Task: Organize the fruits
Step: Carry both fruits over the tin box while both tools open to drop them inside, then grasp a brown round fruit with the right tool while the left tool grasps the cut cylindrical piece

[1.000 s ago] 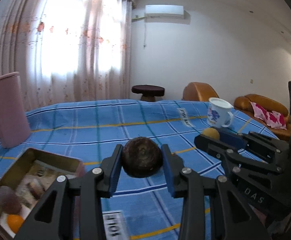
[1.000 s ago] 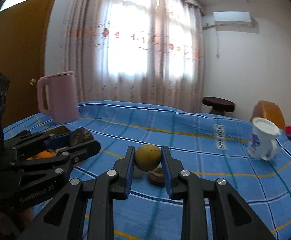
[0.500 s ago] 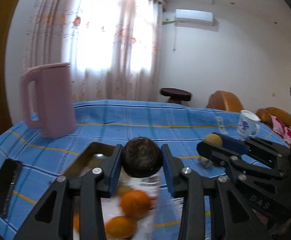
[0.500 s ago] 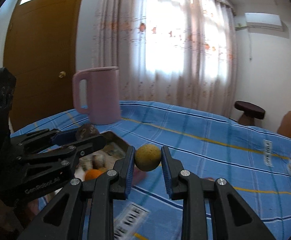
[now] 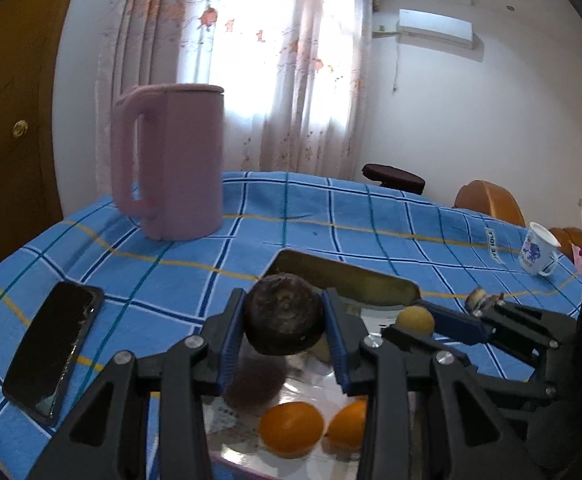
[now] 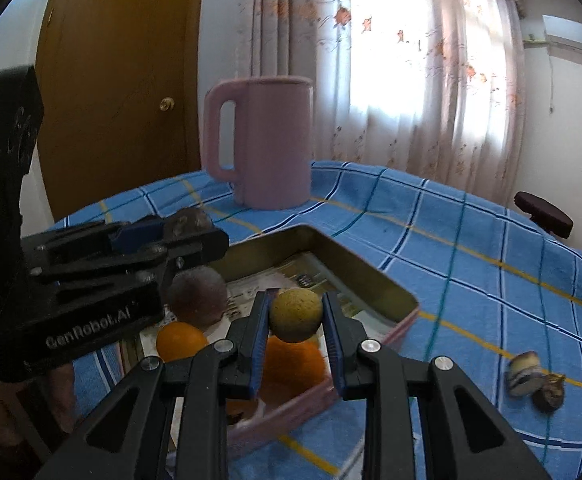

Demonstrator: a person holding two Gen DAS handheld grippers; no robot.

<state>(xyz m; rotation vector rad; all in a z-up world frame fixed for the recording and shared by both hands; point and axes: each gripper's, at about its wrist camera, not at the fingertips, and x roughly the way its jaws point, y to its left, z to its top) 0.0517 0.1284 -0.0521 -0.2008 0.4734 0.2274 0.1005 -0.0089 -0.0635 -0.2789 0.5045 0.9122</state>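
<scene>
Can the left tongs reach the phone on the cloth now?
Probably not to take it. The left tongs are shut on a dark fruit over the tin, so they are full. The path to the phone itself looks free: only bare cloth lies between.

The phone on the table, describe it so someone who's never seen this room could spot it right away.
Start at the tall pink jug standing on the blue checked tablecloth. Nearer the camera and to the left lies the phone, flat on the cloth beside the metal tin. It is the only thin, black, glossy slab there.
</scene>
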